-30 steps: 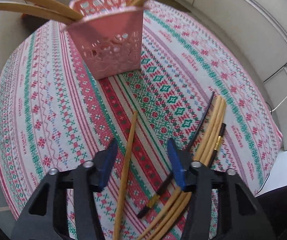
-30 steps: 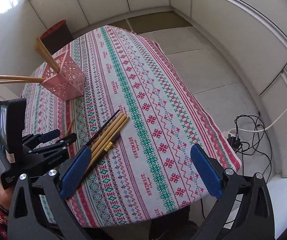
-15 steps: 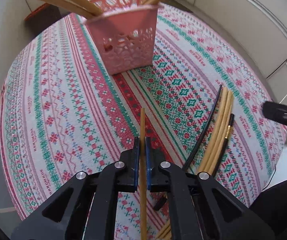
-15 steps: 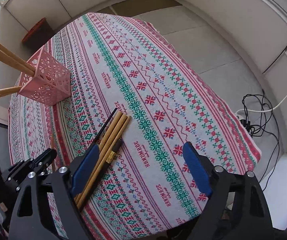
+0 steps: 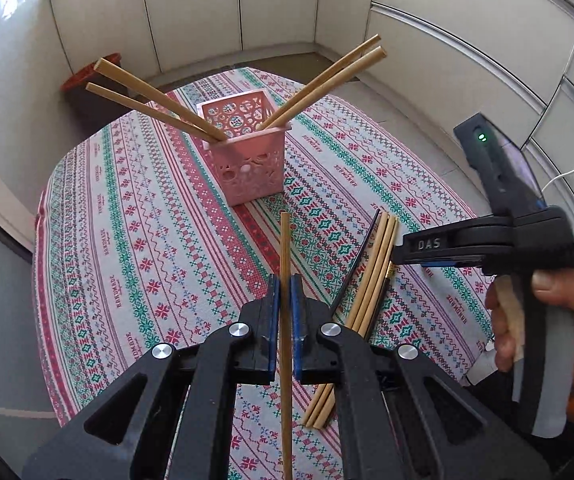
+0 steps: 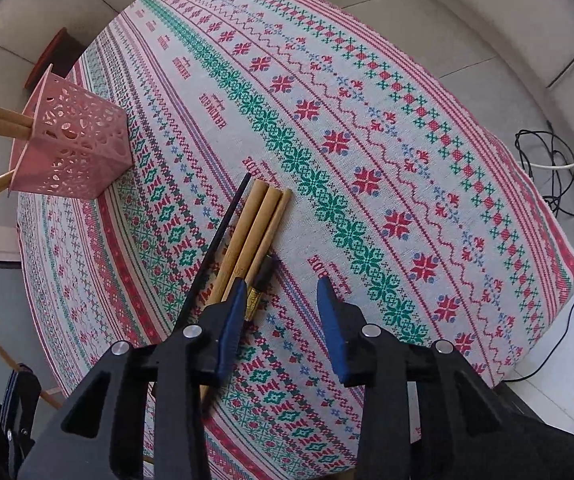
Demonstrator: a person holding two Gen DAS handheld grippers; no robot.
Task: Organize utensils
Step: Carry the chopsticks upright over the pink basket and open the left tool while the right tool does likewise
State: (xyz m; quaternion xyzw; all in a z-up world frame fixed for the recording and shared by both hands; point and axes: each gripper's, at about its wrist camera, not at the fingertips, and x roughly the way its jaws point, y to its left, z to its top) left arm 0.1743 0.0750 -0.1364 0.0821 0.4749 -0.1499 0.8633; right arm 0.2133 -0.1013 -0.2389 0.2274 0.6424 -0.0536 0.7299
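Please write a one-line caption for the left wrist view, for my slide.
Left gripper shut on one chopstick, pointing toward the pink basket on the patterned tablecloth.

**Single chopstick lifted; right gripper lowered to bundle**

Left gripper, open 1.0 s ago, has clamped the lone pale bamboo chopstick and raised it off the patterned cloth. Right gripper has narrowed and descended over the bundle of tan and black chopsticks.
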